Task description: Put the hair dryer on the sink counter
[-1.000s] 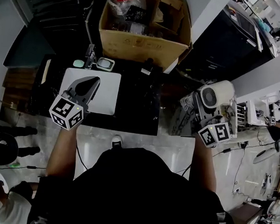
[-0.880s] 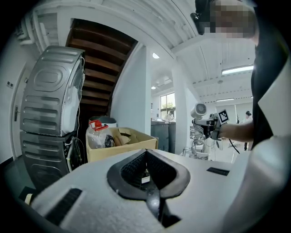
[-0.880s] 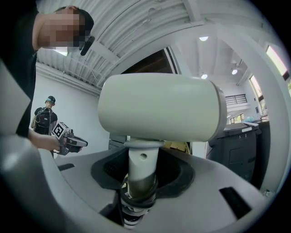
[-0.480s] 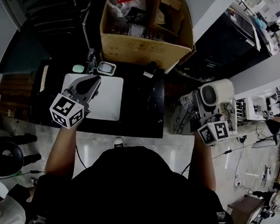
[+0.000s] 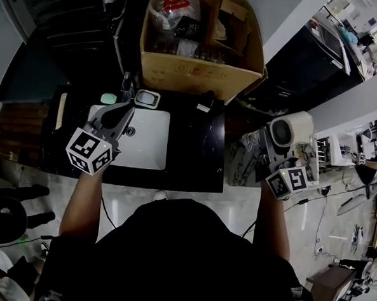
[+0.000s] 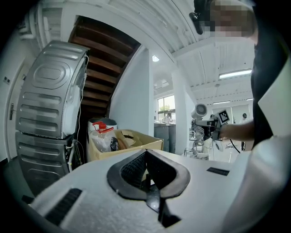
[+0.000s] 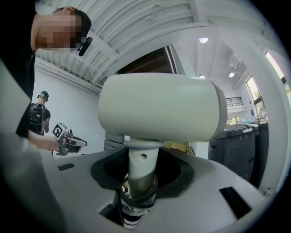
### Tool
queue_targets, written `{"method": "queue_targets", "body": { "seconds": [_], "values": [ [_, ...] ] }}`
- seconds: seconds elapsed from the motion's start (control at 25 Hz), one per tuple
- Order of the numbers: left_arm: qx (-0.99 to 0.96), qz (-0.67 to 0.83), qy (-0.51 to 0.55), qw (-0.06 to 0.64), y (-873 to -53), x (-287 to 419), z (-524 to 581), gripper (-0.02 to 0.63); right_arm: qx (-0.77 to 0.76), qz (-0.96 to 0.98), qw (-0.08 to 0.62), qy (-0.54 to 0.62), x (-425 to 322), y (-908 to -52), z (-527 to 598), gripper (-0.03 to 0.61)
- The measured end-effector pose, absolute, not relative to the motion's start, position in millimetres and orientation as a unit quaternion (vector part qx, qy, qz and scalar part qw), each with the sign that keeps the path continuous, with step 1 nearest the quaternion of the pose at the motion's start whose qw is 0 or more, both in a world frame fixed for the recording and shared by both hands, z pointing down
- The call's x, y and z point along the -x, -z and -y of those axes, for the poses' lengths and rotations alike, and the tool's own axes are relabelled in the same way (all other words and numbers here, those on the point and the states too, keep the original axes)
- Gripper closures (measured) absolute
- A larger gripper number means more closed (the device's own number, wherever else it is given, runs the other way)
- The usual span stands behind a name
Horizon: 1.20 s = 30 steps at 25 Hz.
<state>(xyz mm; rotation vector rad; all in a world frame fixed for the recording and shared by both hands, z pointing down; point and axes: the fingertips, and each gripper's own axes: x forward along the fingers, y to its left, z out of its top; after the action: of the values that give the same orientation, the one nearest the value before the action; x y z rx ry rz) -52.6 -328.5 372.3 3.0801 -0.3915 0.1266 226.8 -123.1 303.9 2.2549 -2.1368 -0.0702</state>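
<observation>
**Spotter:** Where's the dryer right now?

**Operator:** I've got the hair dryer (image 7: 159, 107) standing upright in the right gripper (image 7: 141, 182), jaws clamped round its handle just under the barrel. In the head view it hangs off to the right, well apart from the black counter (image 5: 195, 150), round grille turned up toward the camera.

**Spotter:** And your left?

**Operator:** The left gripper (image 6: 146, 154) is pinched together on nothing. It sits over the left side of the white sink basin (image 5: 147, 144). (As far as I can judge, it has no job here.)

**Spotter:** How do you want to run the carry?

**Operator:** I'd swing the right one across to the left and keep it level. The heavy barrel is on top and my hold is low on the handle, so a tilt could twist it in the jaws. I'd aim for the bare black strip right of the basin. That stops short of the cardboard box (image 5: 201, 46) at the back and stays clear of the tap (image 5: 126, 82).

**Spotter:** Anything to watch?

**Operator:** The basin edge, because a dryer set too close could roll in. I can't make out where the cord runs, so I'd go slowly. I'd also let the dryer rest fully on the counter before easing the jaws apart.
</observation>
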Motion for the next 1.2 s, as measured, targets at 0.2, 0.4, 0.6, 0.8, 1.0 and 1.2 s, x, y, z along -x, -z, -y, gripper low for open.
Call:
{"method": "queue_targets", "body": {
  "seconds": [0.2, 0.4, 0.6, 0.8, 1.0, 1.2],
  "values": [
    [-0.991, 0.127, -0.042, 0.012, -370.8, 52.4, 329.4, 0.598, -0.721, 0.692, 0.014, 0.02, -228.3, -306.1, 130.0, 0.42],
    [-0.99, 0.131, -0.048, 0.009, -370.5, 46.6, 324.8, 0.598, -0.715, 0.699, 0.008, 0.017, -234.9, -308.2, 132.8, 0.42],
    [-0.988, 0.151, -0.043, -0.003, -356.1, 42.3, 321.9, 0.598, -0.699, 0.715, -0.017, 0.024, -246.1, -298.4, 137.1, 0.42],
    [-0.984, 0.175, -0.039, -0.005, -349.3, 28.0, 313.3, 0.598, -0.691, 0.722, -0.011, 0.026, -276.1, -304.1, 137.1, 0.42],
    [-0.982, 0.18, -0.051, -0.002, -351.2, 9.4, 301.4, 0.598, -0.678, 0.735, -0.014, 0.018, -292.1, -305.0, 140.0, 0.42],
    [-0.981, 0.187, -0.056, 0.005, -356.2, -3.1, 295.3, 0.598, -0.676, 0.737, -0.01, 0.012, -307.7, -308.1, 142.5, 0.42]
  ]
}}
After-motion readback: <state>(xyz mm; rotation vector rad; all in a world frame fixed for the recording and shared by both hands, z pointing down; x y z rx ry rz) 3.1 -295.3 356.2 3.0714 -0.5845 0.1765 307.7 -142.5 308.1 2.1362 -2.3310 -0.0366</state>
